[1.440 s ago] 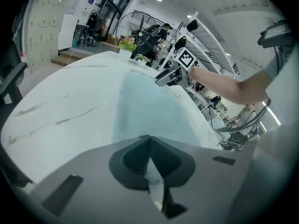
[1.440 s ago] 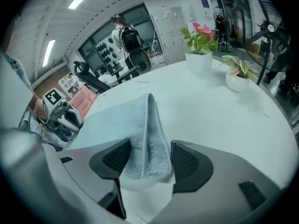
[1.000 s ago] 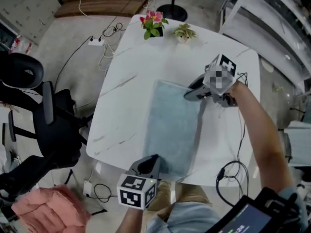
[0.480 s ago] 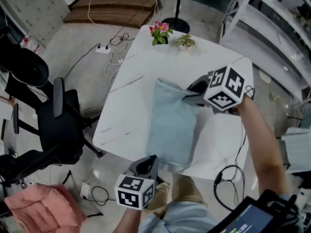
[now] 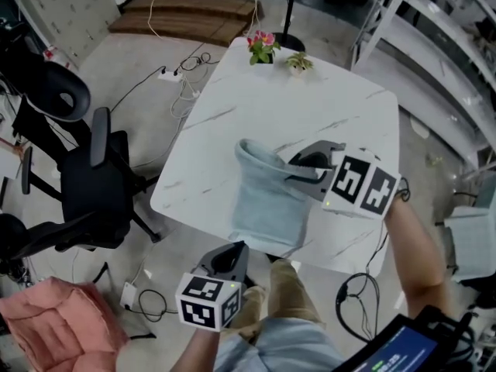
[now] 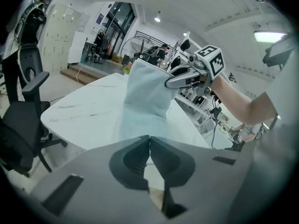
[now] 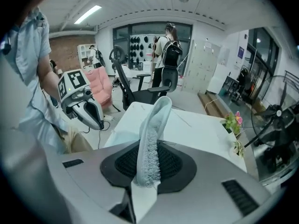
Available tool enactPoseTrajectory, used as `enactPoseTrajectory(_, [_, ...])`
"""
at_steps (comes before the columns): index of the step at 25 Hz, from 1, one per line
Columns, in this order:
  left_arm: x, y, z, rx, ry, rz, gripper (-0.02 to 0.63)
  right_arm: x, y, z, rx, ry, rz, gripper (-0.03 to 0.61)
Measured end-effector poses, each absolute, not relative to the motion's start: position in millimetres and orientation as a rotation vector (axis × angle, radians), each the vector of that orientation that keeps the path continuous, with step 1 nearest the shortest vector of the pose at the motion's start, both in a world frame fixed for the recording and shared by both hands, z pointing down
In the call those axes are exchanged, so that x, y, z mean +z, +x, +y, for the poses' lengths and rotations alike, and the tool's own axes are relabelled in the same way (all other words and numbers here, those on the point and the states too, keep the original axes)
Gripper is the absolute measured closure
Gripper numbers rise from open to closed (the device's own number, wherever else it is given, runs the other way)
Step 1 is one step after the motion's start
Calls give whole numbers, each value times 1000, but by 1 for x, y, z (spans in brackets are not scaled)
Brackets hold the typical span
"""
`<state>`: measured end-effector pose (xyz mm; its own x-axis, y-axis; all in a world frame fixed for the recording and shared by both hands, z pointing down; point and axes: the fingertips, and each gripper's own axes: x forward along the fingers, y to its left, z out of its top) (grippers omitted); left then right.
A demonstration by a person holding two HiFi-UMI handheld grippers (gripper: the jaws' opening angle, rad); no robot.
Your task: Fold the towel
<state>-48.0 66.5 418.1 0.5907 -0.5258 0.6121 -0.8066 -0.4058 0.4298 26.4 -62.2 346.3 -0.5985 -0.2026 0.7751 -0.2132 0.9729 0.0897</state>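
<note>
Nearest the person, the left gripper [image 5: 235,251] sits at the table's near edge with its jaws pressed tight together, pinching the near corner of the towel [image 5: 267,204]. The towel is pale blue-grey. Its near part lies flat on the white marble-patterned table [image 5: 310,99], and its far part rises off the top, curled over into a loose pouch. The right gripper [image 5: 293,165] holds that raised far edge above the middle of the table, its jaws clamped on the cloth.

The head view gives the outline: a long strip running from the near edge toward the table's middle, one end low and one end high. The right gripper view shows what that view cannot. A doubled edge of towel stands upright between the black ribbed pads, and its looped terry pile is plain to see. The left gripper view looks from low down along the cloth, which climbs like a slope to the other gripper.

At the table's far edge stand a pot of pink flowers [image 5: 262,46] and a small green plant [image 5: 298,63]. A black office chair [image 5: 93,184] stands on the floor to the left.
</note>
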Motion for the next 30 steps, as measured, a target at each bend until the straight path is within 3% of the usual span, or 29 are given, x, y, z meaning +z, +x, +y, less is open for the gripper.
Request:
enactPoseTrajectory(23, [455,-56,85,537,2078,-1028,605,479,4,34,-513,286,-2005,481])
enactPoseTrajectory(25, [458,-54,84,540,2081,-1018,604,478,1,36,-490,289,-2034,461])
enactPoseTrajectory(28, [459,-47,82,544,2092,-996,604,461,-1,44,-292,255,-2159,365])
enactPoseTrajectory(30, [460,-39,81,550,2104,-975,604,440,-1,46,-145,243,-2256,339])
